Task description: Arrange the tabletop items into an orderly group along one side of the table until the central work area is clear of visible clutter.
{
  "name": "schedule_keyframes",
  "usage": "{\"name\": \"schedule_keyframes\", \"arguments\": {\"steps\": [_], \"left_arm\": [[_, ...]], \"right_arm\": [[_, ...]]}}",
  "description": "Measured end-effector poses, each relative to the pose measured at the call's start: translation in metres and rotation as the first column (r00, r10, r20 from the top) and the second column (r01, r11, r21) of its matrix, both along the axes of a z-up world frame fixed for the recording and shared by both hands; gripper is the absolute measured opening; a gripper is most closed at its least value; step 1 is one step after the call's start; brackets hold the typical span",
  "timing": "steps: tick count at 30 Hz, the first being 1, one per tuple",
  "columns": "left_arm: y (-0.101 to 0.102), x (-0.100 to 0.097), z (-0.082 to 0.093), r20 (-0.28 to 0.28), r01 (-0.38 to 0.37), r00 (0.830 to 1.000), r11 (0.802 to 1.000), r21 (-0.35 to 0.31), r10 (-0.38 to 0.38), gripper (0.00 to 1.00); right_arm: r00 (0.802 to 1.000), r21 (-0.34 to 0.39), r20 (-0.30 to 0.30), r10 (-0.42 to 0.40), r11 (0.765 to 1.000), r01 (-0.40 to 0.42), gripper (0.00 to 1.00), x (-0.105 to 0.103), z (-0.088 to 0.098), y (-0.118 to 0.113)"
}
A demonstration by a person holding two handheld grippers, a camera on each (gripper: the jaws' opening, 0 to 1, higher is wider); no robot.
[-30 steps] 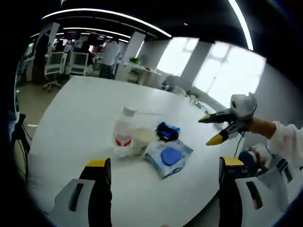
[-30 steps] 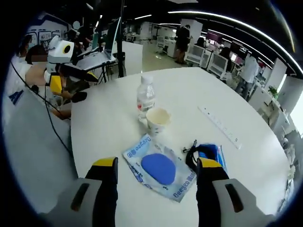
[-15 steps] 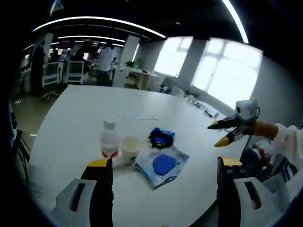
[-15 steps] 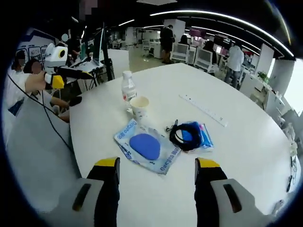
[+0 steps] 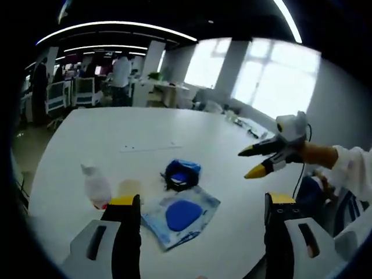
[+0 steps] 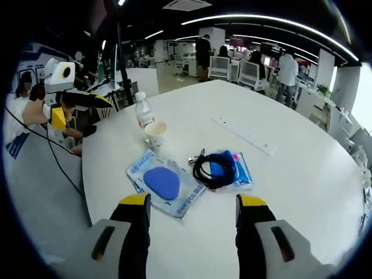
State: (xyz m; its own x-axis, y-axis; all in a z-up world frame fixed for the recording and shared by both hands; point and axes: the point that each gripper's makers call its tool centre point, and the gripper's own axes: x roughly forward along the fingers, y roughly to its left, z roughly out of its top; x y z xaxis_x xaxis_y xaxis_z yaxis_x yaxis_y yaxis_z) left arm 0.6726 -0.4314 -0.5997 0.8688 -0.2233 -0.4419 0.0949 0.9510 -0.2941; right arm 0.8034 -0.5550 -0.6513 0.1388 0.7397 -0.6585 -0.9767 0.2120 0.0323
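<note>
On the round white table [image 5: 87, 128] stand a clear bottle [image 5: 96, 186] with a red label and a paper cup [image 5: 129, 189]. Beside them lie a clear packet with a blue pad [image 5: 181, 215] and a blue pouch under a coiled black cable [image 5: 180, 173]. My left gripper [image 5: 203, 200] is open and empty, held above the near table edge. The right gripper [image 5: 249, 164] comes in from the right, open, in the air. In the right gripper view my right gripper [image 6: 192, 200] is open over the table edge, short of the packet [image 6: 164, 182], pouch [image 6: 218, 170], cup [image 6: 155, 133] and bottle [image 6: 143, 113]. The left gripper [image 6: 81, 109] hangs open at the left.
A white power strip [image 6: 244, 135] lies across the table beyond the pouch; it also lies mid-table in the left gripper view [image 5: 150, 147]. A tripod [image 6: 119, 58] stands past the table's left side. Office chairs [image 6: 256, 67] and people stand far behind. A sleeve [image 5: 354, 171] is at the right.
Both cameras have moved: the items now sit lower and further left in the left gripper view, smaller and further off in the right gripper view. The items keep their places on the table. Both grippers stay open.
</note>
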Motion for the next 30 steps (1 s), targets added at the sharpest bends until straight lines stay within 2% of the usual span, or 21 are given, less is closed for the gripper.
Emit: {"name": "schedule_keyframes", "arguments": {"steps": [3, 8, 9, 11, 14, 15, 18, 25, 30], "left_arm": [[-0.010, 0.019, -0.008, -0.010, 0.020, 1.000, 1.000, 0.014, -0.020, 0.85], [-0.025, 0.047, -0.033, -0.060, 0.046, 0.997, 0.999, 0.021, -0.045, 0.84], [-0.026, 0.049, -0.035, -0.061, 0.047, 0.997, 0.999, 0.020, -0.045, 0.84], [-0.028, 0.060, -0.041, -0.070, 0.041, 0.997, 0.999, 0.019, -0.040, 0.84], [-0.028, 0.076, -0.054, -0.091, 0.021, 0.996, 1.000, 0.020, -0.020, 0.84], [-0.028, 0.080, -0.058, -0.098, 0.018, 0.995, 1.000, 0.019, -0.016, 0.83], [-0.029, 0.096, -0.070, -0.116, 0.011, 0.993, 1.000, 0.015, -0.009, 0.83], [-0.023, 0.118, -0.094, -0.161, -0.018, 0.987, 1.000, 0.008, 0.019, 0.80], [-0.024, 0.125, -0.114, -0.228, 0.034, 0.973, 0.999, 0.033, -0.026, 0.80]], "right_arm": [[1.000, 0.016, -0.011, 0.006, 1.000, -0.005, 0.56, 0.011, -0.004, 0.005], [1.000, 0.020, -0.026, 0.001, 1.000, 0.000, 0.55, 0.021, -0.009, 0.008], [1.000, 0.020, -0.028, 0.003, 1.000, -0.002, 0.55, 0.029, -0.013, 0.010], [1.000, 0.016, -0.026, 0.000, 1.000, 0.000, 0.55, 0.028, -0.014, 0.010], [0.999, 0.008, -0.031, -0.021, 1.000, 0.021, 0.54, 0.043, -0.023, 0.013], [0.999, 0.010, -0.037, -0.026, 1.000, 0.026, 0.53, 0.048, -0.020, 0.014], [0.998, 0.009, -0.049, -0.033, 0.999, 0.034, 0.52, 0.052, -0.025, 0.017], [0.995, 0.001, -0.065, -0.077, 0.997, 0.077, 0.48, 0.076, -0.043, 0.030], [0.996, -0.031, -0.050, -0.070, 0.997, 0.069, 0.47, 0.075, -0.058, 0.043]]}}
